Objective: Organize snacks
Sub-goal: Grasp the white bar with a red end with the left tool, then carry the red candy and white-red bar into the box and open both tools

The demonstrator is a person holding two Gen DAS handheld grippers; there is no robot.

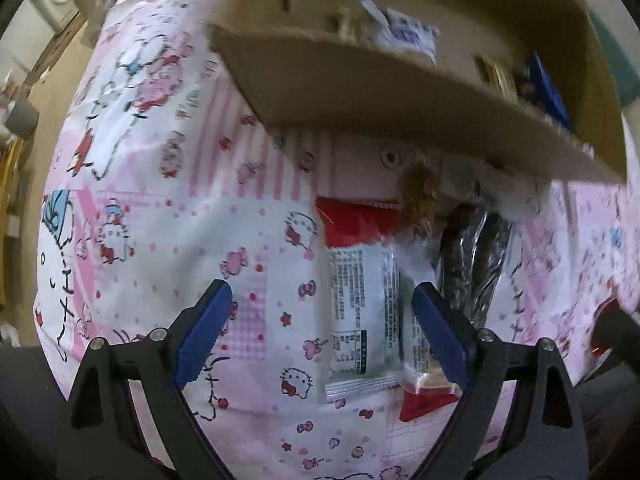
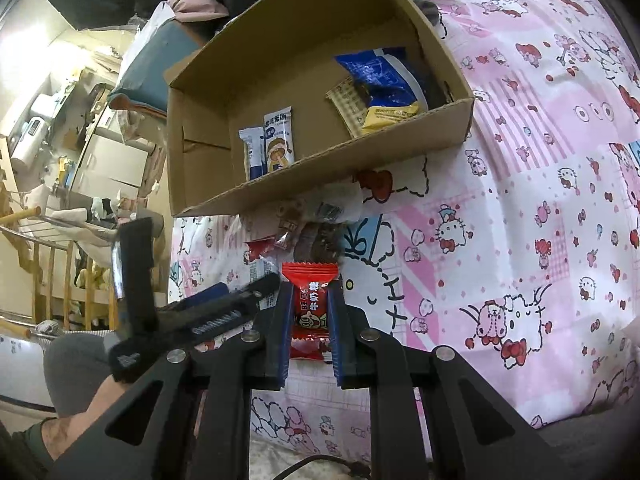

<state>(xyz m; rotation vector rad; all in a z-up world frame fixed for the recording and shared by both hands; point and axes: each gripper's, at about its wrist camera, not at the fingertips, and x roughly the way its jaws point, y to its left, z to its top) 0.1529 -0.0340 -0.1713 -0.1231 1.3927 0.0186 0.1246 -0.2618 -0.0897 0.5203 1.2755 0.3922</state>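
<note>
Room: cluttered; in the right wrist view, at 9 o'clock, a white cabinet (image 2: 108, 160) with odds and ends on it, a wooden rail (image 2: 52, 256) below it, and dark bags and cloth piled at 11 to 12 o'clock
Surface: a bed sheet (image 2: 540, 184) in pink and white patchwork with cartoon cats, bows and hearts, covering nearly all of both views
Box: a brown cardboard box (image 2: 320, 168) lies open on the sheet, at 12 o'clock in the right wrist view; in the left wrist view its near wall (image 1: 360, 92) runs across from 12 to 2 o'clock
In the box: two blue-and-white snack bars (image 2: 270, 142) side by side by the near wall, and a blue packet (image 2: 380, 76), a yellow packet (image 2: 390, 114) and a checked wrapper (image 2: 348, 108) toward the 1 o'clock corner
Loose snacks: a small heap on the sheet just in front of the box; a white packet with printed text (image 1: 362, 312), a red wrapper (image 1: 352, 220) above it and a dark crinkled wrapper (image 1: 476, 268) at its 3 o'clock
Left tool (image 1: 324, 332): spread wide, pointing down over the heap; the white packet lies between its blue pads (image 1: 204, 332), not pressed
Right tool (image 2: 310, 320): pinching a red candy (image 2: 310, 300), upright between the blue pads, above the sheet at 6 o'clock from the box
</note>
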